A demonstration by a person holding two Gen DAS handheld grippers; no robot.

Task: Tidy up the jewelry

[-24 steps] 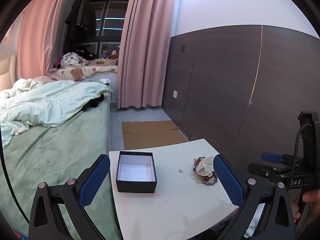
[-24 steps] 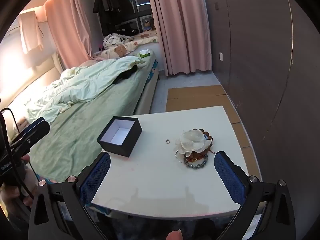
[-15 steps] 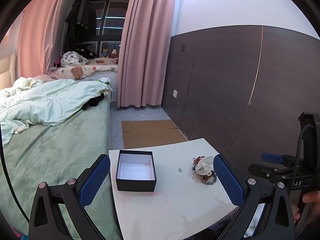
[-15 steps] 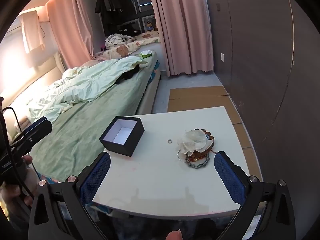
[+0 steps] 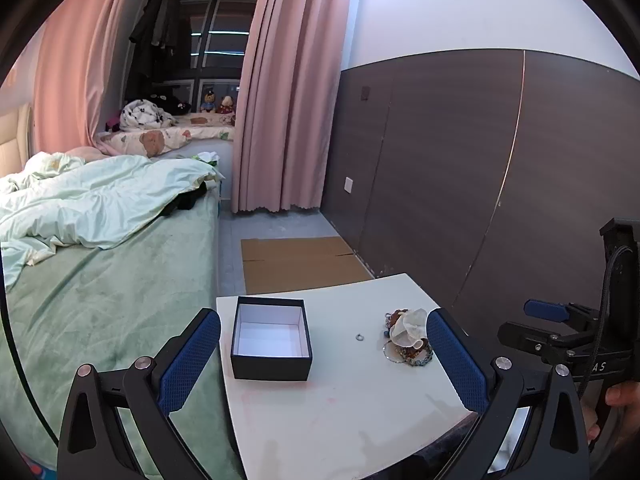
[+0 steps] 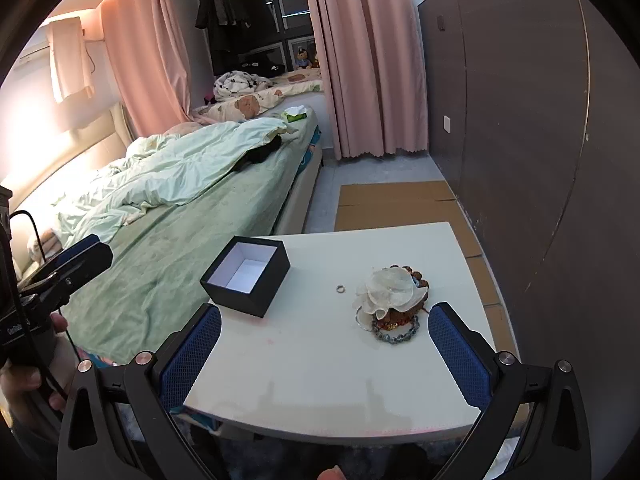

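Both cams have crept closer to the white table [image 6: 320, 380] vs earlier. L gripper [image 5: 324, 356] & R gripper [image 6: 325, 354] both spread wide, nothing between fingers. Black box [image 6: 246, 276], lid off, at table's 10 o'clock; ring [image 6: 340, 289] near centre; jewelry pile [image 6: 394, 304] just beside it at 3 o'clock.
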